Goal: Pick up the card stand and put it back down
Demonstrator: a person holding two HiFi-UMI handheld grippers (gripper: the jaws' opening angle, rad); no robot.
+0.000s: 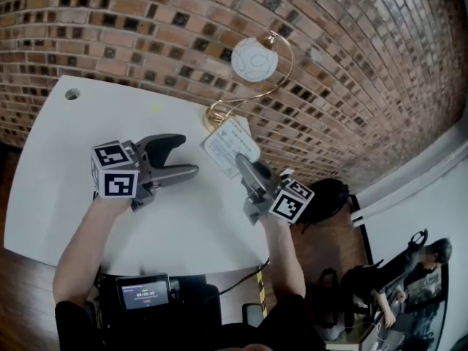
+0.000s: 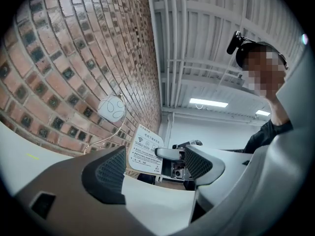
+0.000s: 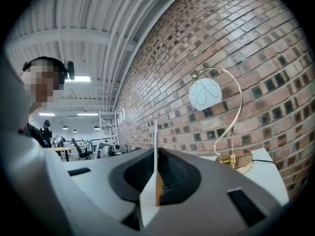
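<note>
Over the far right part of the white, round-cornered surface [image 1: 88, 145], the right gripper [image 1: 245, 165] had its jaws clenched on the white printed card stand [image 1: 229, 145]. In the right gripper view the thin sheet stood edge-on between them. The card stand was tilted and seemed to be clear of the surface. It was just in front of the base of a gold curved-stem lamp with a white globe shade [image 1: 254, 58], which stood at the far edge against the brick wall [image 1: 146, 20]. To the left, the left gripper [image 1: 189, 156] hovered over the middle of the surface. Its jaws were released with nothing between them, and it pointed toward the card stand.
</note>
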